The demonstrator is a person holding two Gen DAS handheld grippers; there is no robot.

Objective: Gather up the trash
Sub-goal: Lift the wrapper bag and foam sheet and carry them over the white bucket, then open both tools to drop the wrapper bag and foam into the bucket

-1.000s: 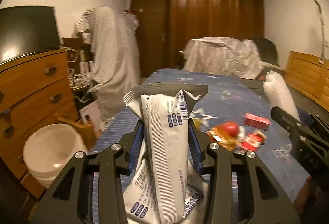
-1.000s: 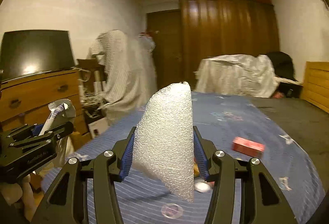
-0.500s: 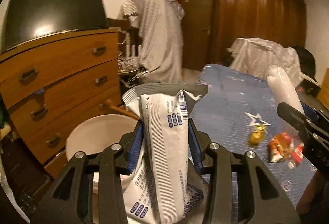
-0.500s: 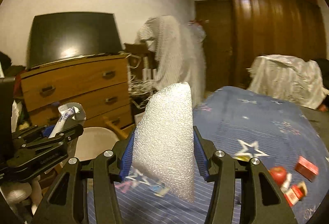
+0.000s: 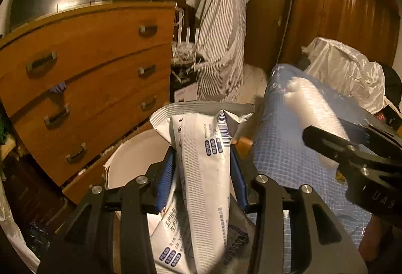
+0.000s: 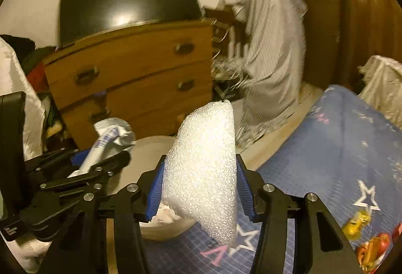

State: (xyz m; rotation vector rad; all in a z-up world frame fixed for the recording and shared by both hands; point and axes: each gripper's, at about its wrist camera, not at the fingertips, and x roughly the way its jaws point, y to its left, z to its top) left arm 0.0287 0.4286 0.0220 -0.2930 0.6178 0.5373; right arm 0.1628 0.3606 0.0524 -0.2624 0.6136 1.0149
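My left gripper (image 5: 202, 181) is shut on a white plastic wrapper with blue print (image 5: 204, 173) and holds it over a round white bin (image 5: 130, 161) beside the bed. My right gripper (image 6: 199, 186) is shut on a piece of white foam sheet (image 6: 203, 163). It hangs at the bed's edge near the same white bin (image 6: 148, 148). The left gripper with the wrapper (image 6: 105, 145) shows at the left in the right wrist view. The right gripper with the foam (image 5: 314, 110) shows at the right in the left wrist view.
A wooden chest of drawers (image 5: 83, 78) with a dark TV (image 6: 125, 0) stands behind the bin. A striped cloth (image 5: 218, 42) covers something by the door. Small red and yellow wrappers (image 6: 371, 236) lie on the blue star-patterned bed cover (image 6: 339, 148).
Both grippers have swung left, away from the bed, toward the chest of drawers and the white bin. The bin is now closer and under the left gripper. Both still hold their items.
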